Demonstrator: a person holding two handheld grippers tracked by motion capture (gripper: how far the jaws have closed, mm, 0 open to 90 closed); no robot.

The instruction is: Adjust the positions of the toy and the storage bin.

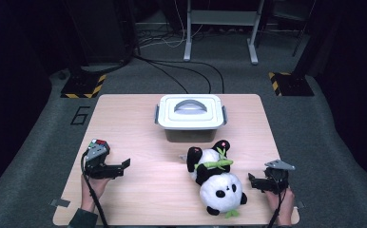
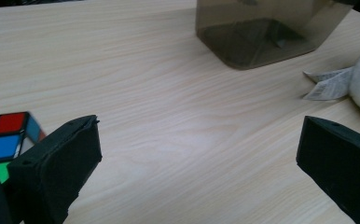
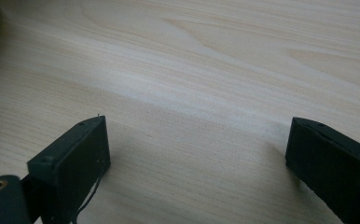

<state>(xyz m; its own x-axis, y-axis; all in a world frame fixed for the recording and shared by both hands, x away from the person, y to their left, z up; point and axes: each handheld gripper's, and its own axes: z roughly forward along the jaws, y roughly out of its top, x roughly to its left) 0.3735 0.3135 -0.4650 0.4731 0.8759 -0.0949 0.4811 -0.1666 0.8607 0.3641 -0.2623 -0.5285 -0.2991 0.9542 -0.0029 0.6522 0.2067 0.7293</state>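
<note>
Here, both grippers — left (image 1: 124, 167), right (image 1: 252, 180) — spread wide, empty, over pale wood-grain table (image 1: 139, 128); fluffy panda (image 1: 215, 183), perhaps plush, between.

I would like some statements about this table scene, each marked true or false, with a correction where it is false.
1. The lid is on the box. True.
2. The panda lies inside the box. False: it lies on the table, in front of the box.
3. The left gripper has its jaws open with nothing between them. True.
4. The right gripper is shut on the panda. False: its jaws are open over bare table, beside the panda.
5. A colour cube lies beside the left gripper. True.
</note>
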